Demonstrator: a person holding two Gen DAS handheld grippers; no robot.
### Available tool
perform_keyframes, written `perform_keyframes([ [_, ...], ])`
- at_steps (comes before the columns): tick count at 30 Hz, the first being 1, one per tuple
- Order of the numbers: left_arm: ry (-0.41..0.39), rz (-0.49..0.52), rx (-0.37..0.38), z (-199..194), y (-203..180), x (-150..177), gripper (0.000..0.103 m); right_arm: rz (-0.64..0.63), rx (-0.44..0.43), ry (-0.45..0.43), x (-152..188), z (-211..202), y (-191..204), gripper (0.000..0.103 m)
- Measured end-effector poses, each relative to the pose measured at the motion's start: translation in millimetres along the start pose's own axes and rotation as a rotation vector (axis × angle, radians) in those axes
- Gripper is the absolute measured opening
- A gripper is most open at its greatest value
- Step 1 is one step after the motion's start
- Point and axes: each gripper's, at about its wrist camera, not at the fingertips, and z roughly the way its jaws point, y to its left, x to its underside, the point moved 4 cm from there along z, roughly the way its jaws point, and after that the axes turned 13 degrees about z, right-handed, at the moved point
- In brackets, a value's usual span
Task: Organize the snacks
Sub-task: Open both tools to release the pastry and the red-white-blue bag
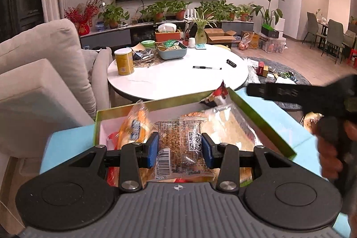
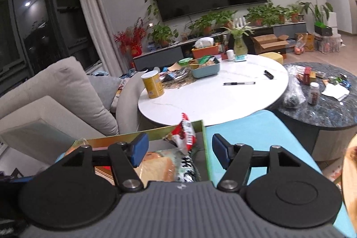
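Observation:
A green-rimmed box (image 1: 263,124) with a white inside sits on a light blue surface (image 1: 69,146) and holds several snack packs. My left gripper (image 1: 179,150) is over the box, its blue pads closed on a clear pack of brown snack with a QR code (image 1: 178,137). An orange-yellow pack (image 1: 136,126) lies left of it, a large pale pack (image 1: 229,126) to the right. My right gripper (image 2: 178,148) is open and empty above the box's right wall (image 2: 206,148), over a red pack (image 2: 185,133). It shows at the right of the left wrist view (image 1: 290,93).
A white round table (image 1: 178,77) beyond the box carries a yellow can (image 1: 123,61), a pen (image 1: 207,68) and a blue tray (image 1: 171,51). A grey sofa (image 1: 44,64) is at the left. A dark round table (image 2: 323,102) with small items stands at the right.

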Motion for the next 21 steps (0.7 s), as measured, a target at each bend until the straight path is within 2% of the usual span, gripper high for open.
perform_keyframes([
  [3, 0.013, 0.008, -0.003, 13.8, -3.5, -9.8, 0.037, 0.007, 0.008, -0.03, -5.6, -9.3, -3.8, 0.078],
  [10, 0.065, -0.03, 0.02, 52.8, -6.5, -18.3, 0.037, -0.012, -0.039, -0.017, -12.9, -12.5, -4.0, 0.078],
  [17, 0.105, -0.056, -0.035, 82.8, 2.9, -19.4, 0.037, 0.016, -0.049, -0.001, -15.8, -8.9, -8.0, 0.078],
  [21, 0.09, -0.091, -0.047, 85.3, 9.8, -14.9, 0.044, 0.001, -0.062, 0.009, -13.5, -9.4, -6.2, 0.078],
])
